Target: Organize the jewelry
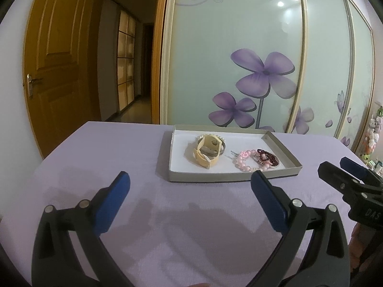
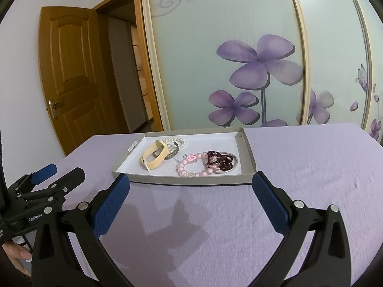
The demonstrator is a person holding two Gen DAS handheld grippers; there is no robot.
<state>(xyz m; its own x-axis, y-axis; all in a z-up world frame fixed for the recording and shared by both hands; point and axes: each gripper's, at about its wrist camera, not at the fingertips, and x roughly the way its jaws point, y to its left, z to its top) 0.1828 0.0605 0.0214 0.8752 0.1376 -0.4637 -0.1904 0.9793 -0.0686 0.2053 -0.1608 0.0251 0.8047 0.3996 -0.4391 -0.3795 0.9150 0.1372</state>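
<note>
Both of your tongs hang released above the lavender tabletop (image 2: 299,167), with nothing between their blue pads. Your left tongs (image 1: 190,183) sit on the near side of the shallow grey tray (image 1: 222,175), their fingers spread wide, the right pad's tip just overlapping the tray's front wall in the left wrist view. Your right tongs (image 2: 191,185) are likewise spread wide and face the same front wall from a little further right. In the right wrist view your left tongs show at the far left edge, near the tabletop's left side, with a fingertip of your hand (image 2: 18,254) visible below them. All the jewelry lies inside the tray on its white floor. In the left half, a cream watch (image 2: 155,157) stands on its looped strap, leaning against a white pearl bracelet (image 2: 176,141) and a small silvery piece whose kind you cannot make out. In the right half, a pink bead bracelet (image 2: 194,166) with a paw-print charm lies flat, touching a dark red bead bracelet (image 2: 219,160) that rests on a round silver dish or lid (image 2: 233,165). Between the watch and the pink beads lie two small metal pins, too small to identify. Behind the tabletop stands a sliding wardrobe door (image 1: 227,47) printed with purple flowers, and to its left a wooden door (image 1: 62,59) stands open.
</note>
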